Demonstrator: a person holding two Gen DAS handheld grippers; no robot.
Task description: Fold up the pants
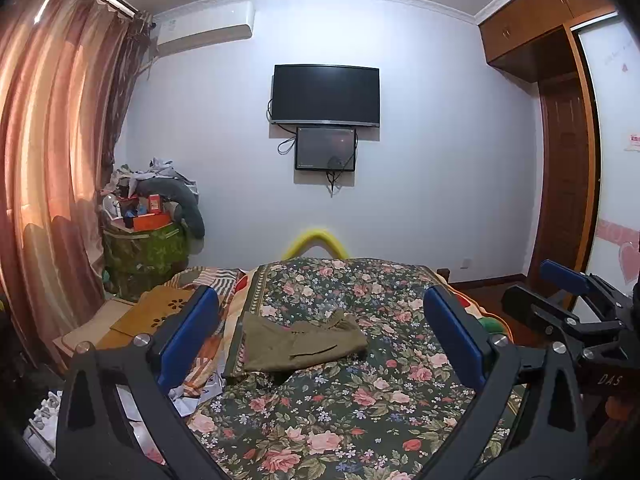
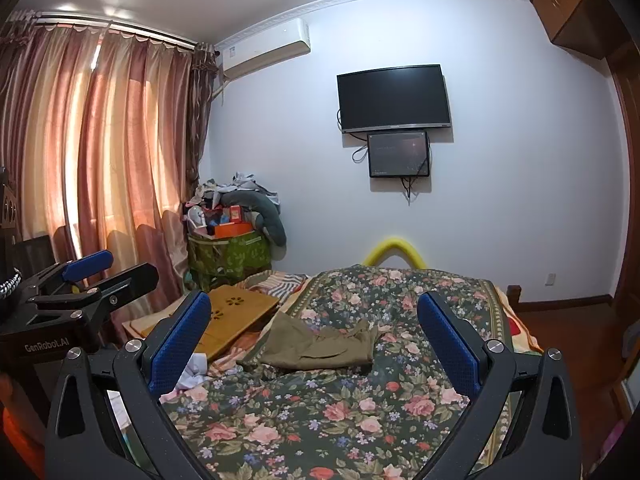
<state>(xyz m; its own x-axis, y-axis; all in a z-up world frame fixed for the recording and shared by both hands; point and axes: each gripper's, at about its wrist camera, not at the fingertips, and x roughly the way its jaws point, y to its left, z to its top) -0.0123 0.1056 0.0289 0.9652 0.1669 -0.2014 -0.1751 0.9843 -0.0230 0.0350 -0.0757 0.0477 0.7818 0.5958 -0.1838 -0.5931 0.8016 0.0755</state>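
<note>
Olive-green pants (image 1: pixel 304 342) lie bunched and partly folded on the floral bedspread (image 1: pixel 320 420), towards its far left side. They also show in the right wrist view (image 2: pixel 320 344). My left gripper (image 1: pixel 320 336) is open and empty, held above the near part of the bed, short of the pants. My right gripper (image 2: pixel 314 336) is open and empty at about the same distance. Each gripper shows in the other's view: the right one (image 1: pixel 568 292) at the right edge, the left one (image 2: pixel 96 276) at the left edge.
A wooden lap tray (image 2: pixel 232 312) and crumpled paper (image 2: pixel 192 372) lie at the bed's left side. A heaped green bin (image 1: pixel 148 248) stands in the corner by the curtains (image 1: pixel 52 160). A TV (image 1: pixel 326 94) hangs on the far wall. A wardrobe (image 1: pixel 568 160) stands at the right.
</note>
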